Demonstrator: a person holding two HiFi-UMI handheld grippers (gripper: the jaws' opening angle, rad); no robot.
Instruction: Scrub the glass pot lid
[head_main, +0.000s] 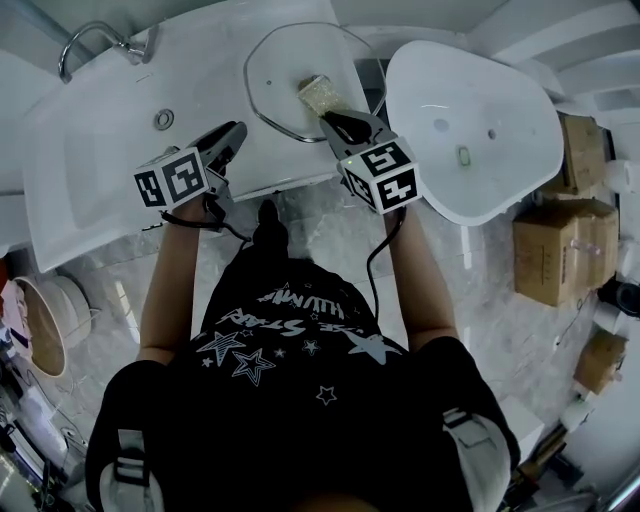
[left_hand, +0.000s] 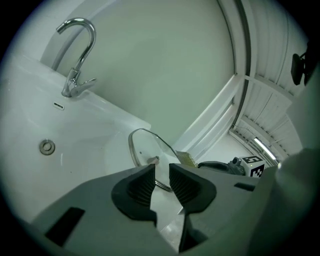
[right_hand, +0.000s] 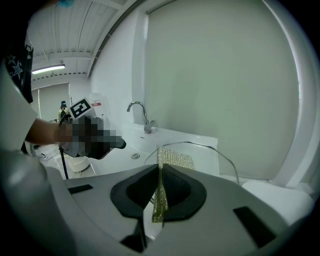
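Starting left: faucet (head_main: 95, 40) at far left of white sink (head_main: 90, 170). Left gripper (head_main: 236, 130) over sink's near edge, fingers narrowly apart, nothing between. Glass pot lid (head_main: 275, 70) lies on sink's flat right end. Right gripper (head_main: 333, 120) fingers clamp gold scouring pad (head_main: 320, 94) over lid's middle. Second white basin (head_main: 500, 150), cardboard boxes (head_main: 550, 250) right.

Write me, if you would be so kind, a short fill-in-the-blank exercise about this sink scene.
1. The right gripper is shut on a gold scouring pad, while the left gripper holds ____.
2. In the head view, the glass lid lies to the ____ of the faucet.
3. The left gripper's jaws stand ____.

Missing words: nothing; right; open.
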